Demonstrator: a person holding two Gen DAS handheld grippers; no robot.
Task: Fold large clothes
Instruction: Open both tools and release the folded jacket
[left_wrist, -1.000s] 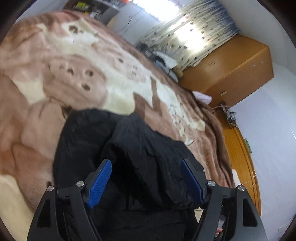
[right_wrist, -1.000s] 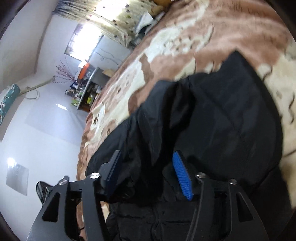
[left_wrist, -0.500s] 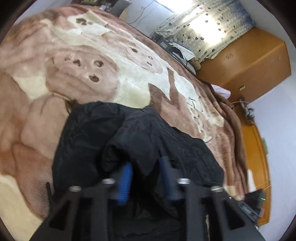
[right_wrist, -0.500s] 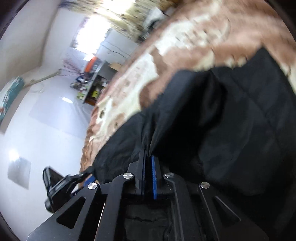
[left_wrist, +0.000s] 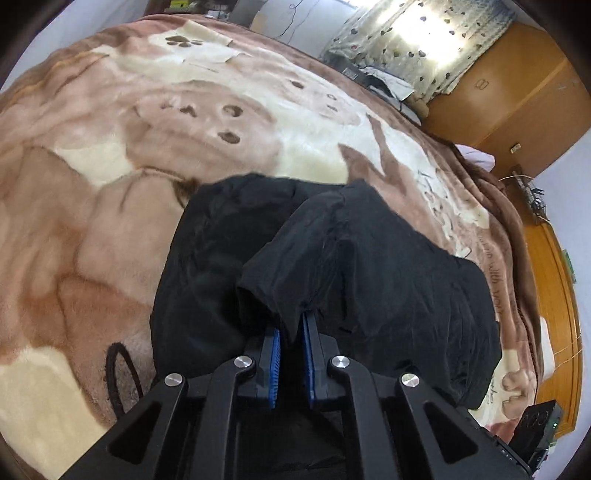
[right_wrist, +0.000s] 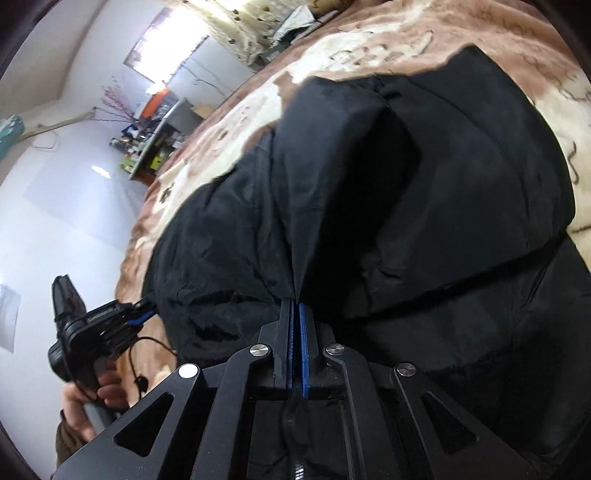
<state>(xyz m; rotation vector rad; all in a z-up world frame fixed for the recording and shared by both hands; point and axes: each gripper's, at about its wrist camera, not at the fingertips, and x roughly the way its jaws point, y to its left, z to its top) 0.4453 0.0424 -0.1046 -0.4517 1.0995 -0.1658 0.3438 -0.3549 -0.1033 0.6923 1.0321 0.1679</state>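
A large black padded jacket (left_wrist: 354, 258) lies partly folded on a brown and cream blanket (left_wrist: 110, 184) on a bed. My left gripper (left_wrist: 291, 325) is shut on a near fold of the jacket, fabric pinched between its blue pads. In the right wrist view my right gripper (right_wrist: 295, 306) is shut on another near edge of the jacket (right_wrist: 424, 184), which is lifted into a ridge. The left gripper (right_wrist: 144, 314) also shows there at the left, held in a hand.
The blanket (right_wrist: 332, 55) spreads far beyond the jacket. A wooden wardrobe (left_wrist: 509, 92) and a curtained window (left_wrist: 424, 40) stand past the bed's far side. A cluttered shelf (right_wrist: 155, 144) stands by the white wall. A black cord (left_wrist: 118, 373) lies on the blanket at the near left.
Both grippers went from wide open over the jacket to shut on its near edge. The pinched fabric has risen into ridges.
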